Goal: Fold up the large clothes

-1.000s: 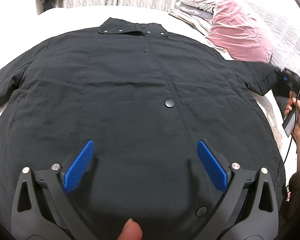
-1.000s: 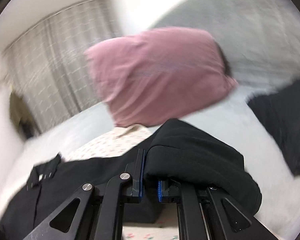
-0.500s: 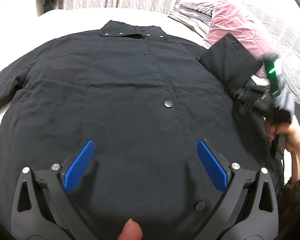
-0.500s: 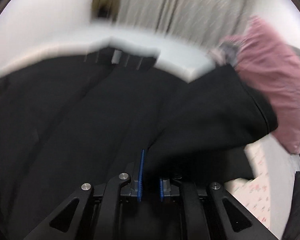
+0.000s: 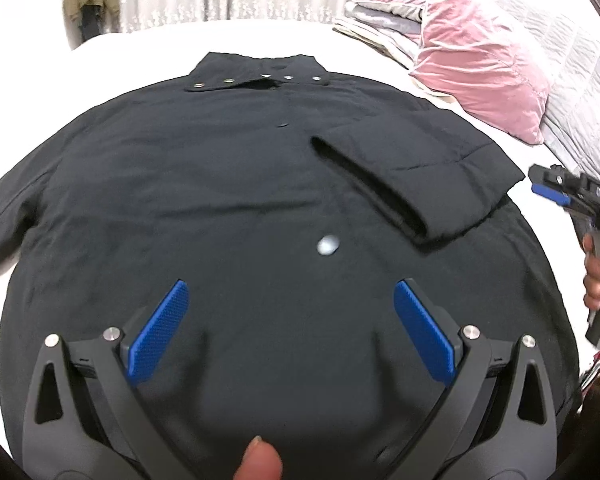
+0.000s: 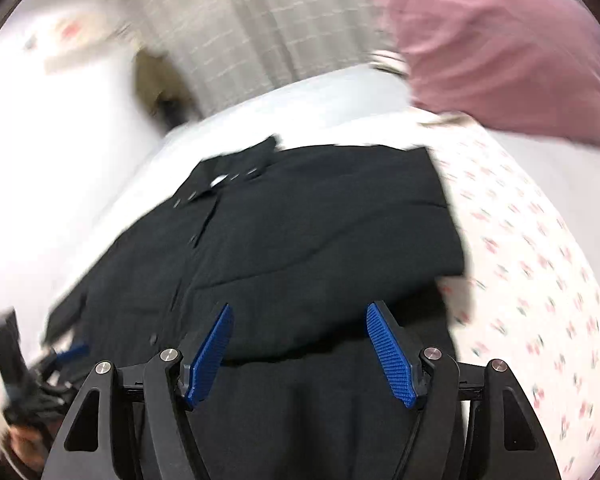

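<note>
My black coat (image 5: 220,208) lies flat and front side up on the white bed (image 5: 148,44), with its collar (image 5: 260,74) on the far side from me. At the left its one sleeve (image 5: 4,216) still goes out to the side over the sheet. My left gripper (image 5: 288,336) hangs above the lower part of the coat, its blue pads spread wide and with nothing between them. More to the right, the other sleeve (image 5: 412,184) is folded inward and rests across the chest of the coat. My right gripper (image 6: 300,354) is at the right edge of the coat; its jaws have just been opening, they now stand apart and the sleeve is not pinched. Behind it lies a pink pillow (image 5: 480,60).
</note>
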